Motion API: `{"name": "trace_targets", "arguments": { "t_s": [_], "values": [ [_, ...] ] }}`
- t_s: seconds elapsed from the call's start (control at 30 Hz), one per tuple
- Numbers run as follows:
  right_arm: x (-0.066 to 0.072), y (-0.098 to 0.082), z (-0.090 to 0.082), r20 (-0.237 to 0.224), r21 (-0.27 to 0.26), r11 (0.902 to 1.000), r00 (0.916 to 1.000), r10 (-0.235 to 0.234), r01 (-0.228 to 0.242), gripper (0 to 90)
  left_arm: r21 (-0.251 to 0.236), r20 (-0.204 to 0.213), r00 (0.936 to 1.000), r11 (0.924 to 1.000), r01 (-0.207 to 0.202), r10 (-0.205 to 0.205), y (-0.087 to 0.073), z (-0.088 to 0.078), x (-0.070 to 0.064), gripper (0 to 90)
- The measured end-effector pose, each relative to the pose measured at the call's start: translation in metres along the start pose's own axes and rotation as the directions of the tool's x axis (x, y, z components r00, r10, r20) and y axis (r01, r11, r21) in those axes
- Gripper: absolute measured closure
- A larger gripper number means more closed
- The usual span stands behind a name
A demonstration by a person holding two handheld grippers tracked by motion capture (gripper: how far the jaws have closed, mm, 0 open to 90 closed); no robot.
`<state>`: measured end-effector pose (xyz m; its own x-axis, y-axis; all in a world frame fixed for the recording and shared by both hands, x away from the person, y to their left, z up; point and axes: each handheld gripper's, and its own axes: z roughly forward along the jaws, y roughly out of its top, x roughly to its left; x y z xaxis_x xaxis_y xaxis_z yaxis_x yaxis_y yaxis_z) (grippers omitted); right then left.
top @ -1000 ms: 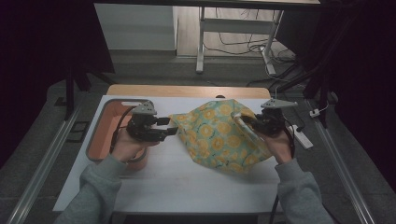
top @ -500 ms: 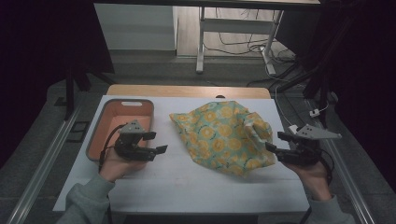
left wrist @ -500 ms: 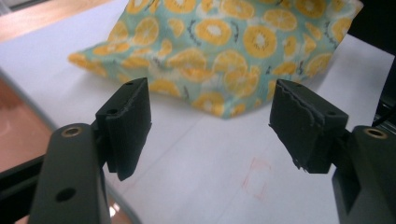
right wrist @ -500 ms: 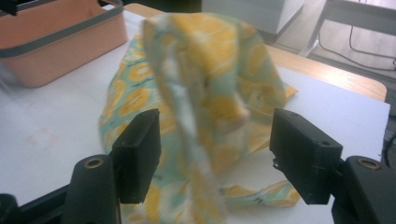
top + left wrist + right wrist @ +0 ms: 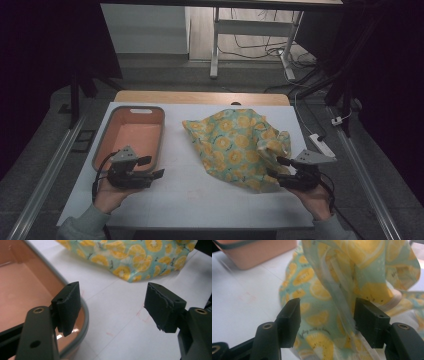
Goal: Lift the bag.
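A cloth printed with yellow lemon slices on pale green [image 5: 235, 145] lies crumpled on the white table [image 5: 200, 200], right of centre. My right gripper [image 5: 276, 167] sits at its near right edge. In the right gripper view the jaws [image 5: 327, 317] stand open around a raised fold of the cloth [image 5: 332, 290] and have just been closing a little. My left gripper [image 5: 153, 167] is low over the table beside the pink tray [image 5: 132, 109]. Its jaws [image 5: 112, 307] have just been opening and hold nothing; the cloth [image 5: 130, 255] lies well beyond them.
The pink tray [image 5: 22, 290] holds nothing and takes up the table's left side; its corner [image 5: 257, 252] is seen past the cloth. A white power strip [image 5: 320, 145] lies off the table's right edge. Metal rails run along both sides.
Both grippers held the cloth up by its sides a second ago. They have let go and drawn back toward the near edge, and the cloth now rests on the table.
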<state>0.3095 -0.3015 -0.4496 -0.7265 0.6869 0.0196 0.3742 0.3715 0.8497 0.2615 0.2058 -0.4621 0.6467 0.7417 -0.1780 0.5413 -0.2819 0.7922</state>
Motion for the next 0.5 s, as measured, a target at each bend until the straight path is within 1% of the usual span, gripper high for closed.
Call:
{"name": "trace_targets", "arguments": {
  "t_s": [0.17, 0.3, 0.37, 0.5],
  "values": [
    [-0.004, -0.017, -0.002, 0.013, 0.013, 0.9995, 0.9995, 0.029, -0.03, 37.5, 0.006, -0.007, 1.0, 1.0, 0.004, -0.004, -0.01, -0.004, -0.001, 29.7],
    [-0.004, -0.018, -0.003, 0.018, 0.01, 0.9995, 0.9994, 0.03, -0.03, 37.4, 0.004, -0.011, 0.9999, 1.0, 0.007, -0.007, -0.011, -0.003, 0.0, 29.7],
    [-0.003, -0.017, -0.004, 0.018, 0.0, 0.9998, 0.9996, 0.021, -0.021, 37.4, 0.003, -0.013, 0.9999, 1.0, 0.005, -0.005, -0.011, -0.004, 0.0, 29.7],
    [-0.003, -0.017, -0.004, 0.026, -0.003, 1.0, 0.9996, 0.006, -0.006, 37.3, 0.002, -0.012, 0.9999, 1.0, 0.003, -0.003, -0.011, -0.003, 0.0, 29.7]
  ]
}}
